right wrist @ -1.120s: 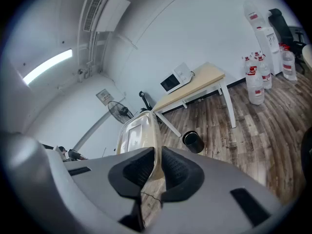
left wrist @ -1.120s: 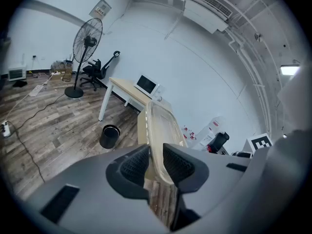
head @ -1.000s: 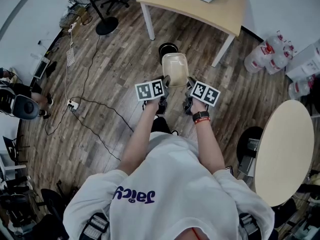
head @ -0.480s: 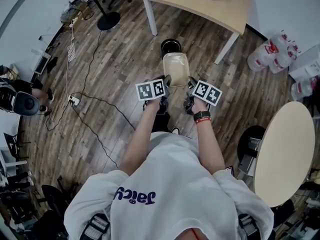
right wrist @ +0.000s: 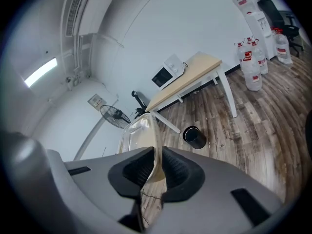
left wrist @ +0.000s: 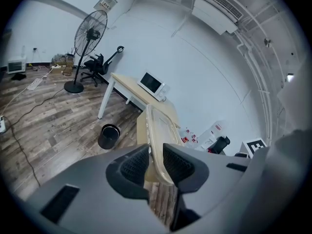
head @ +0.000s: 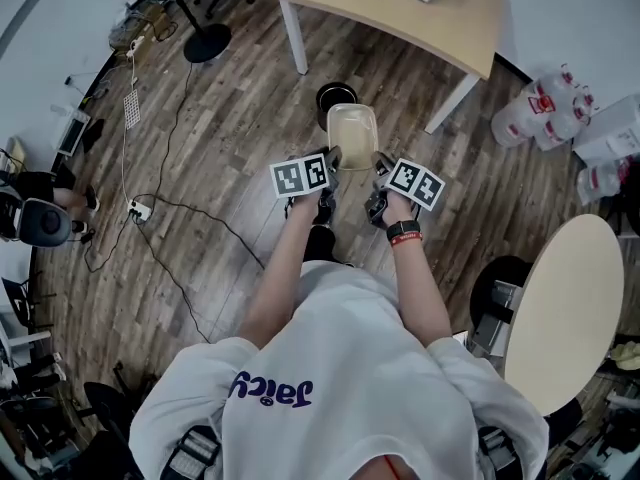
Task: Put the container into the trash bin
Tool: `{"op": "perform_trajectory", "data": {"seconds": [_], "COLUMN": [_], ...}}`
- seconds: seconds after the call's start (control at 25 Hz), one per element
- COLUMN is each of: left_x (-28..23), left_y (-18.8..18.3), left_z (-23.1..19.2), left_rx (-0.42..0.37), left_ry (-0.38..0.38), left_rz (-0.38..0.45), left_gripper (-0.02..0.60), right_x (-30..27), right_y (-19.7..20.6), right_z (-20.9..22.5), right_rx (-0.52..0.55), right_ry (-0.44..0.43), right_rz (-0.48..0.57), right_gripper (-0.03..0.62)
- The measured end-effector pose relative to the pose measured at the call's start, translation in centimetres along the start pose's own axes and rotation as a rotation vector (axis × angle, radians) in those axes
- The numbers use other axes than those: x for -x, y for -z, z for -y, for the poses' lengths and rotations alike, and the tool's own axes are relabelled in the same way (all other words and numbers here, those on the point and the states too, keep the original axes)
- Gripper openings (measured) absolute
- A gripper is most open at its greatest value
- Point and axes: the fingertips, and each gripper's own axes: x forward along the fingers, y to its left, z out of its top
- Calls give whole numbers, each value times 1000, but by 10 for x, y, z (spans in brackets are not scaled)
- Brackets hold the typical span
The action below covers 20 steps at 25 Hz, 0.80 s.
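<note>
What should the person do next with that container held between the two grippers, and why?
Probably carry it a little forward. The left gripper and right gripper are each clamped on a side rim of the container, while the trash bin stands on the floor ahead and below, showing just beyond the container's far edge. Letting go now might miss.

- Container (head: 352,133): cloudy, translucent plastic, smooth, with a faint sheen.
- Bin (head: 336,98): black, smooth, slightly glossy; plastic or metal, I cannot tell.
- Floor (head: 220,198): wood planks with visible grain, matt and worn-looking.
- Table (head: 400,13): pale wood top, smooth and matt; white painted legs.
- Left gripper (left wrist: 155,164): matt grey plastic body; pads (left wrist: 134,165) black, finely dimpled, rubbery.
- Right gripper (right wrist: 155,172): the same matt grey plastic; pads (right wrist: 139,169) black and textured.
- Shirt (head: 340,368): white cloth, soft, matt.
- Bottles (head: 540,118): clear, glossy plastic.
</note>
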Motion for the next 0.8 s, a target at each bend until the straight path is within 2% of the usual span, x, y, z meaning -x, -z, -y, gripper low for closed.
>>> {"op": "perform_trajectory", "data": {"seconds": [0.2,0.48,0.8], "left_x": [-25,-47,-67], "left_y": [-19,-50,-66], "left_z": [-6,-21,-42], "left_rx": [-9,6,21], "left_ry": [-4,4,6], "left_rz": [-27,-37,-77], "left_gripper": [107,107,107], "right_x": [-24,-57,-87], "right_y": [-16,-39,-44], "right_z": [6,-3,-4], "right_rx": [-25,-22,-29], "right_ry": [30,6,44], "right_rz": [-13,-4,-14], "right_gripper": [57,51,51]}}
